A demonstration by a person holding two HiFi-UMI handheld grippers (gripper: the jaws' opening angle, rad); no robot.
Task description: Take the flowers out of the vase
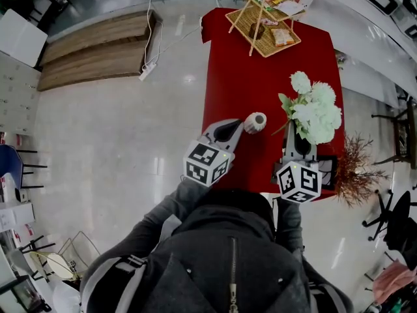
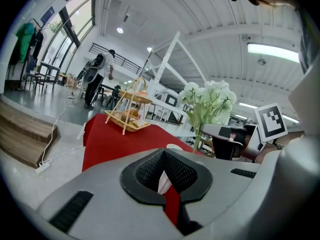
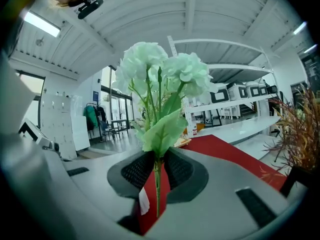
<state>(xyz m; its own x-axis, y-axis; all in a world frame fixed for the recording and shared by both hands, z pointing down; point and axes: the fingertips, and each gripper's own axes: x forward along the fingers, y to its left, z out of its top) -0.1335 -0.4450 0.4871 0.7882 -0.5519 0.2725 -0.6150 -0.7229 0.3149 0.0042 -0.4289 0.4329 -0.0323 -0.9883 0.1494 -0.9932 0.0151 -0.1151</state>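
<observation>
White-green fake flowers (image 3: 160, 79), stems pinched in the right tool (image 3: 157, 176), are best laid on the red worktop (image 1: 260, 77), clear of the small white vase (image 1: 255, 122).

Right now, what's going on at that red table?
A person is working with a handheld gripper in each hand. The right gripper is clamped on the stem of the bunch of white flowers, which is already out of the white vase and held off to its right. The vase stands upright on the red table. The left gripper is right at its side, jaws nearly together; whether it actually pinches the vase is unclear.
</observation>
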